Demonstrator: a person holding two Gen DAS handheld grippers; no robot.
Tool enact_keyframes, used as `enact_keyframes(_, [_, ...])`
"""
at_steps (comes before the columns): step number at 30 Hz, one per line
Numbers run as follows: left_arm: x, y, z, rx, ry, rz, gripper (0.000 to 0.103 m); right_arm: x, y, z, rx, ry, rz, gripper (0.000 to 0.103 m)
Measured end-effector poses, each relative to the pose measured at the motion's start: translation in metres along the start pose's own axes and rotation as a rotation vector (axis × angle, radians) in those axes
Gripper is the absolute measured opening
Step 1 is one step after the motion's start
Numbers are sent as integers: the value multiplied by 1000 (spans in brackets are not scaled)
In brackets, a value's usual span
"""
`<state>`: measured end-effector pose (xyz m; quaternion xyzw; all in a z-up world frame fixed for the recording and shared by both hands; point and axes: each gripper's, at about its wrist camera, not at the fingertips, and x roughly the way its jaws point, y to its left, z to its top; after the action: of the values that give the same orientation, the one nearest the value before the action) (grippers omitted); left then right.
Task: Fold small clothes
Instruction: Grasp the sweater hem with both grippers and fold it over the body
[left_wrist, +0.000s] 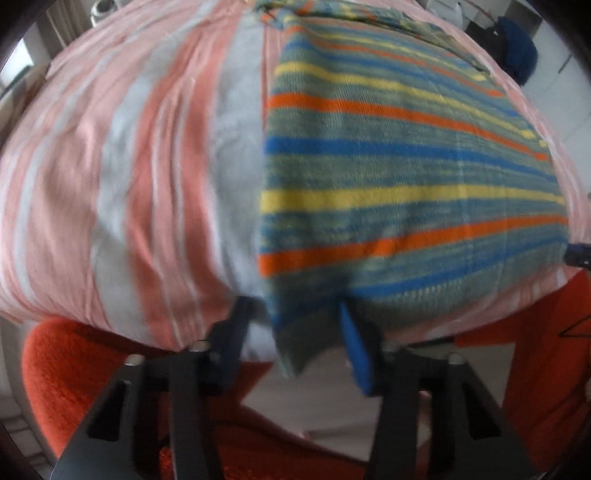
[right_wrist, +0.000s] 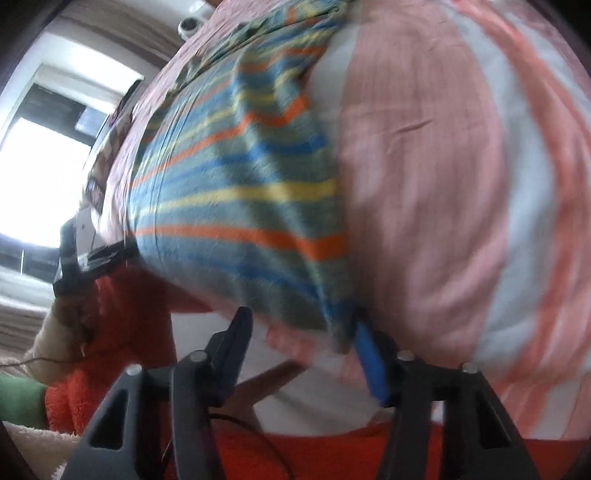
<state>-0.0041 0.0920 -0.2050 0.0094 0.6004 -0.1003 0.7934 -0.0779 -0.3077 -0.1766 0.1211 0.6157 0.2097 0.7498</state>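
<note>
Blurred close view down onto a small knitted garment with blue, yellow, orange and grey-green stripes (left_wrist: 406, 166), spread flat on a pink-and-white striped bedcover (left_wrist: 147, 184). Near left corner of the garment (left_wrist: 295, 332) hanging between the jaws of the left gripper (left_wrist: 295, 328), jaws narrowed but apart, contact with the cloth impossible to tell. Near right corner (right_wrist: 340, 332) against the blue right-hand pad (right_wrist: 371, 362) of the right gripper (right_wrist: 301, 328), jaws apart. Orange fleece sleeve (right_wrist: 110, 332) below the bed edge; bright window (right_wrist: 37, 184) at left.
</note>
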Motion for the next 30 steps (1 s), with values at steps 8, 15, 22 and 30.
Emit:
enact_keyframes(8, [-23, 24, -3, -190, -31, -287, 2, -36, -3, 11, 50, -113, 88, 6])
enact_keyframes(15, [-78, 43, 78, -261, -261, -463, 2, -76, -12, 62, 94, -299, 253, 6])
enact_keyframes(22, [-57, 79, 205, -280, -384, -382, 2, -73, -36, 195, 125, -486, 225, 6])
enact_keyframes(30, [3, 128, 333, -578, -380, -219, 57, -29, -86, 354, 301, -567, 113, 44])
